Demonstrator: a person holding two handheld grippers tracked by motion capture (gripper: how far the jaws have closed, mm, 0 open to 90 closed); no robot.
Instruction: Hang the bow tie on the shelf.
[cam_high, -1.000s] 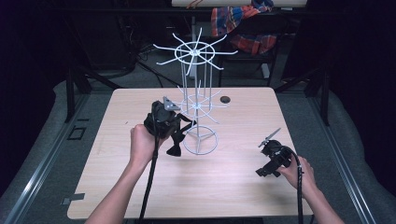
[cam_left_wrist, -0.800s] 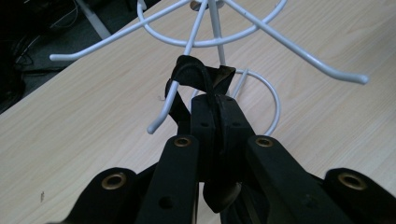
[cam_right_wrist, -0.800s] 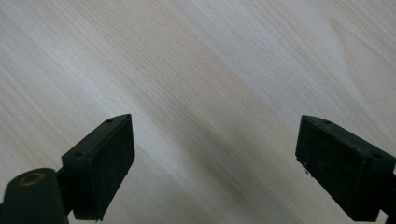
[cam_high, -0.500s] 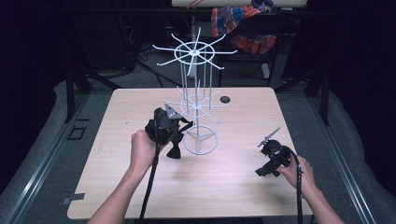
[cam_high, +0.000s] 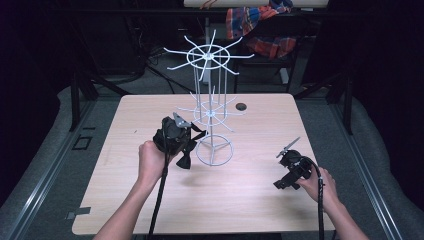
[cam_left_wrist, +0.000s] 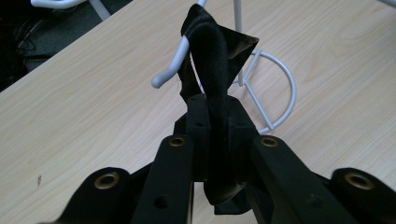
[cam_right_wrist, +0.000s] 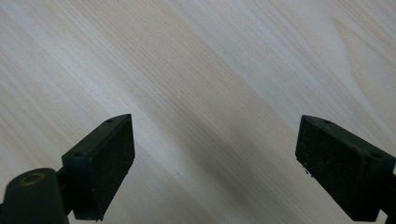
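Left gripper view: we see our left gripper (cam_left_wrist: 215, 122) clamped on a black cloth strap (cam_left_wrist: 212, 56) that loops over a white hook (cam_left_wrist: 173, 63) of the wire rack (cam_high: 210, 112). Our right gripper (cam_right_wrist: 215, 163) hangs with jaws wide apart over the bare wooden table (cam_high: 250, 200), well apart from the rack.

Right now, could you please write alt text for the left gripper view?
The left tool is shut on a black fabric strap looped over a hook of the white wire rack. Behind lies the wooden table.
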